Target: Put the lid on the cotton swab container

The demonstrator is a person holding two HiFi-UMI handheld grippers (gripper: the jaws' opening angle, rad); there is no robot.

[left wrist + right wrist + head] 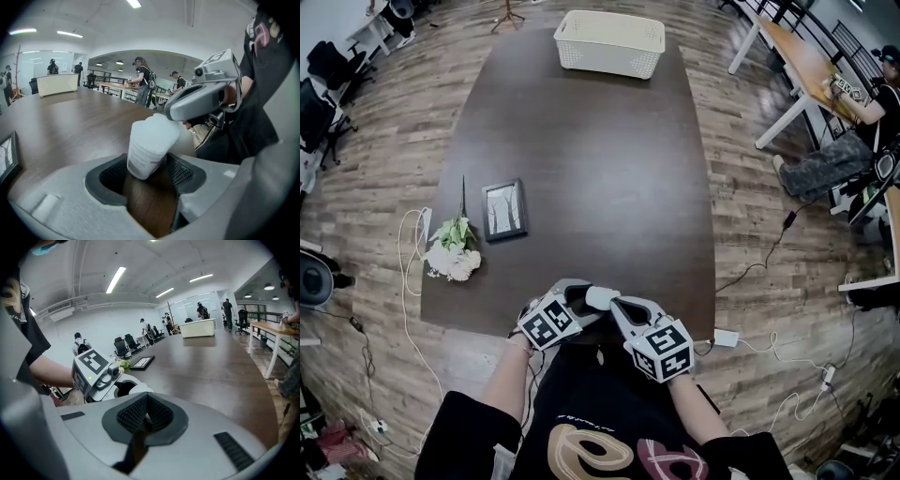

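Container (146, 157), a frosted white tub with a printed label, leans tilted between the jaws of the left gripper (147, 177), which clamp its lower body over the dark bench (70, 126). The right gripper (146, 416) has its jaws pressed almost together on a sliver of the white lid (157, 125) capping the tub, just ahead of the left jaws.

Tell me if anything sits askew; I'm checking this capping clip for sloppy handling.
The cotton swab container is askew: it tilts between the fingers of the left gripper, top leaning toward the right gripper. On the table, the flowers lie on their side near the left edge.
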